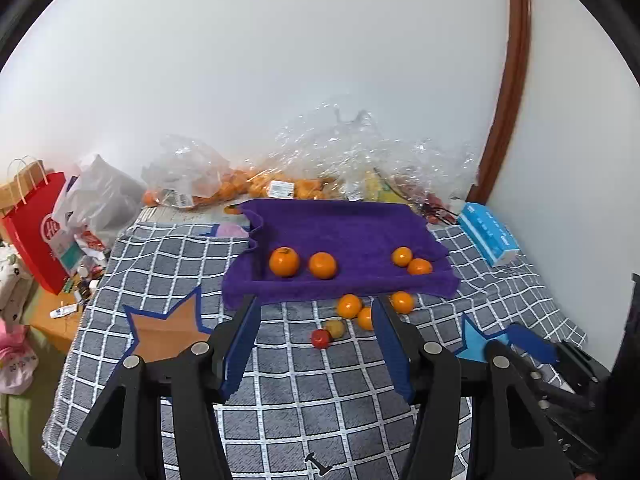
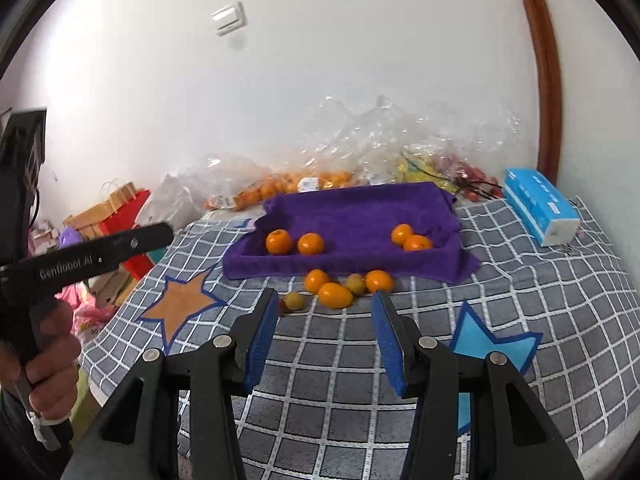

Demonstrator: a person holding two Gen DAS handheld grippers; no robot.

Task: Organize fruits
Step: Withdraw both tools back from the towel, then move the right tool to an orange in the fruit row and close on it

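Note:
A purple towel lies shaped like a tray on the checked cloth, with two oranges on its left and two more on its right. In front of it lie three loose oranges, a small red fruit and greenish fruits. My left gripper hovers open and empty short of the loose fruit. Beside it my right gripper is open too, holding nothing. A hand holds the left gripper's body at the left of the right wrist view.
Clear plastic bags with more oranges and other fruit are piled against the white wall. A blue tissue pack lies at the right. A red paper bag and clutter stand past the cloth's left edge.

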